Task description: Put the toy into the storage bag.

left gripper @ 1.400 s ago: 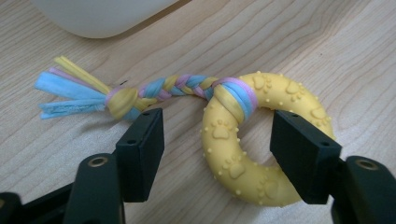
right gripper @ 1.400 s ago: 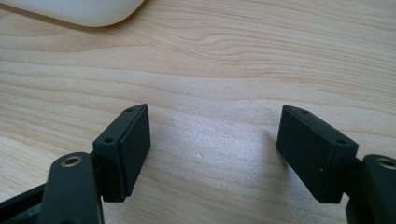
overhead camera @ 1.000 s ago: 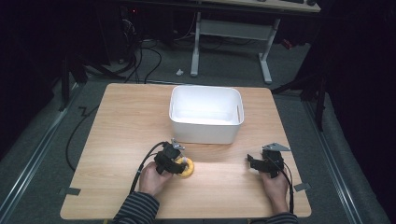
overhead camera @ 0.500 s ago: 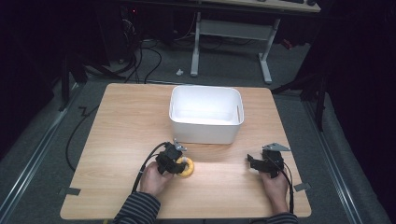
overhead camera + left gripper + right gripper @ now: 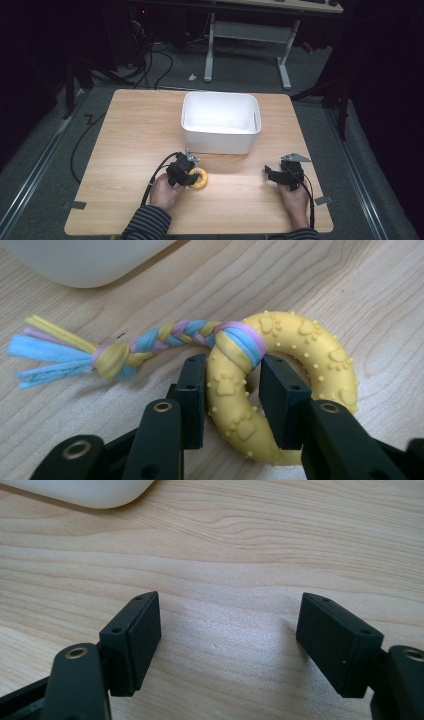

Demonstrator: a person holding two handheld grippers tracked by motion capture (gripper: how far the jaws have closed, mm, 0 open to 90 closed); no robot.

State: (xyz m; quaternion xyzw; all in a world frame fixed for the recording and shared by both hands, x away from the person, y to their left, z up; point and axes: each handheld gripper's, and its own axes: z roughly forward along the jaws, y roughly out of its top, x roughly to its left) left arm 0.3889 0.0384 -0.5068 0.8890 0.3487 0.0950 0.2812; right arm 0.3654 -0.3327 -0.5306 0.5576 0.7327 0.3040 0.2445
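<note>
A yellow rubber ring toy (image 5: 280, 370) with paw prints lies on the wooden table (image 5: 125, 135), a braided blue, yellow and purple rope tail (image 5: 150, 342) tied to it. My left gripper (image 5: 232, 390) is shut on the ring's near side, one jaw inside the hole and one outside. In the high view the ring toy (image 5: 201, 179) sits just in front of the white bin (image 5: 220, 137), with the left gripper (image 5: 186, 174) on it. My right gripper (image 5: 272, 175) rests low over bare wood at the front right, open, and the right gripper (image 5: 227, 640) holds nothing.
The white bin stands at the table's centre back, its corner showing as a white curve (image 5: 85, 265) in the left gripper view. Cables (image 5: 85, 140) trail off the left edge. A desk frame (image 5: 250, 35) stands on the floor beyond.
</note>
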